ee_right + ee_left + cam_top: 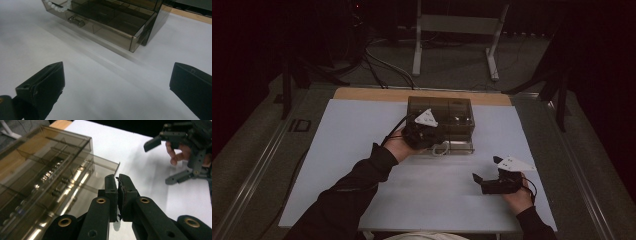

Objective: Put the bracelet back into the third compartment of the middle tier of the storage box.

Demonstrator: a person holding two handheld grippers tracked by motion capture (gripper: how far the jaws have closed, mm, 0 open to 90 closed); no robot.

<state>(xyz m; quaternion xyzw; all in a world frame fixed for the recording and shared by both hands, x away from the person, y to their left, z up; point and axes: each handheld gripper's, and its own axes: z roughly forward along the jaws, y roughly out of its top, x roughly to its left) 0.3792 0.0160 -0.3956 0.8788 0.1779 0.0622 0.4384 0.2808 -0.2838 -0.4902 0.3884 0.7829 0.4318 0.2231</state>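
Observation:
A smoky see-through drawer box [455, 111] stands at the back middle of the white table, with its lower drawer [110, 23] pulled out toward me. A string of white beads [441, 149] hangs over the drawer's front edge; in the right gripper view the beads [56, 7] lie near the drawer handle [76, 21]. My left gripper [434, 141] hovers over the open drawer. Its jaws [117, 177] are pressed together with nothing visible between them. My right gripper [484, 180] rests low at the front right, apart from the box and wide open [117, 82].
The white table top [362, 150] has free room left and in front of the box. A wooden strip [372, 94] runs along its far edge. Beyond it are cables and a metal stand [457, 30] on the floor. The right gripper [160, 162] also appears in the left gripper view.

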